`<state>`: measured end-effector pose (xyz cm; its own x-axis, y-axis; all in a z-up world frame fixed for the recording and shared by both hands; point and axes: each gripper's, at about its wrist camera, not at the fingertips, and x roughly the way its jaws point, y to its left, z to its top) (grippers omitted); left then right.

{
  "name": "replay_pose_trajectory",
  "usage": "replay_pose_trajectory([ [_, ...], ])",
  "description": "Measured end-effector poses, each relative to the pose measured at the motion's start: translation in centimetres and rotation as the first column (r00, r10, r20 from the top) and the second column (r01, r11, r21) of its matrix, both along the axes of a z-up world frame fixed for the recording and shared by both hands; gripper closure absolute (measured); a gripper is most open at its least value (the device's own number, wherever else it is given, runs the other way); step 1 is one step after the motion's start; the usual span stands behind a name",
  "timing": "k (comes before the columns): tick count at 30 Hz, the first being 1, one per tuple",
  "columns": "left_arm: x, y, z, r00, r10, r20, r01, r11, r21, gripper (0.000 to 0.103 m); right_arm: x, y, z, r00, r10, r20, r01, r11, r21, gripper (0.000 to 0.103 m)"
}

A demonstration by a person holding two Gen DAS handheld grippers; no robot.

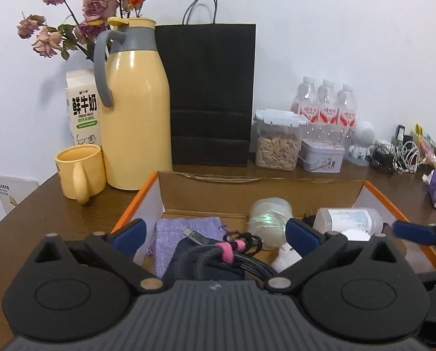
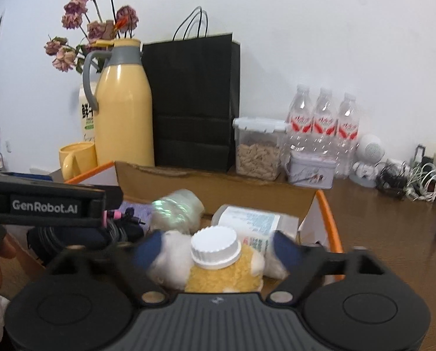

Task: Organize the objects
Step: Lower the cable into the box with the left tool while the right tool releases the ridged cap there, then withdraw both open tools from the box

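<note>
A brown worktop (image 1: 42, 219) carries a cardboard box (image 1: 261, 188) at lower centre. Both the left gripper (image 1: 215, 235) and right gripper (image 2: 218, 247) gape, released, over its jumble; the loose white-capped bottle (image 2: 247, 228) could roll if nudged.

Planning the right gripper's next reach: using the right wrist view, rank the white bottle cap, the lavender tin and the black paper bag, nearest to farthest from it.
1. White bottle cap: between the right gripper fingers, in the box.
2. Lavender tin: on the table beyond the box, right of centre.
3. Black paper bag: against the back wall, centre.
</note>
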<state>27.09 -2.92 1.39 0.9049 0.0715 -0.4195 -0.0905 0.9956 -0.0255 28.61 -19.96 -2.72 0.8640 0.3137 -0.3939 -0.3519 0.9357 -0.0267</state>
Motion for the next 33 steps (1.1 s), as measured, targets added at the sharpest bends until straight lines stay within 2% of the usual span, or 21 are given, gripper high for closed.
replay_pose_trajectory([
  [1, 0.0, 0.1, 0.1, 1.000, 0.005, 0.001, -0.005, 1.000, -0.007, 0.000, -0.1, 0.0, 0.1, 1.000, -0.006, 0.010, 0.006, 1.000, 0.000, 0.000],
  [7, -0.8, 0.6, 1.8, 0.999, 0.018, 0.037, -0.016, 0.999, -0.041, 0.000, -0.5, -0.2, 1.1, 1.000, -0.002, 0.013, 0.002, 1.000, 0.016, 0.000],
  [15, -3.0, 0.8, 3.8, 0.999, -0.005, 0.049, 0.007, 0.999, -0.039, 0.000, -2.6, -0.5, 2.9, 1.000, 0.003, 0.026, -0.004, 1.000, 0.014, 0.000],
  [25, -7.3, 2.6, 5.4, 0.999, -0.041, -0.022, 0.041, 0.999, -0.004, 0.000, -7.4, -2.8, 4.7, 1.000, 0.006, 0.024, -0.005, 0.999, -0.033, 0.000],
  [33, -10.7, 4.8, 3.8, 0.991, -0.028, -0.132, 0.037, 0.997, 0.069, 0.000, -10.9, -4.7, 3.2, 0.999, 0.017, -0.040, -0.019, 0.997, -0.068, 0.000],
])
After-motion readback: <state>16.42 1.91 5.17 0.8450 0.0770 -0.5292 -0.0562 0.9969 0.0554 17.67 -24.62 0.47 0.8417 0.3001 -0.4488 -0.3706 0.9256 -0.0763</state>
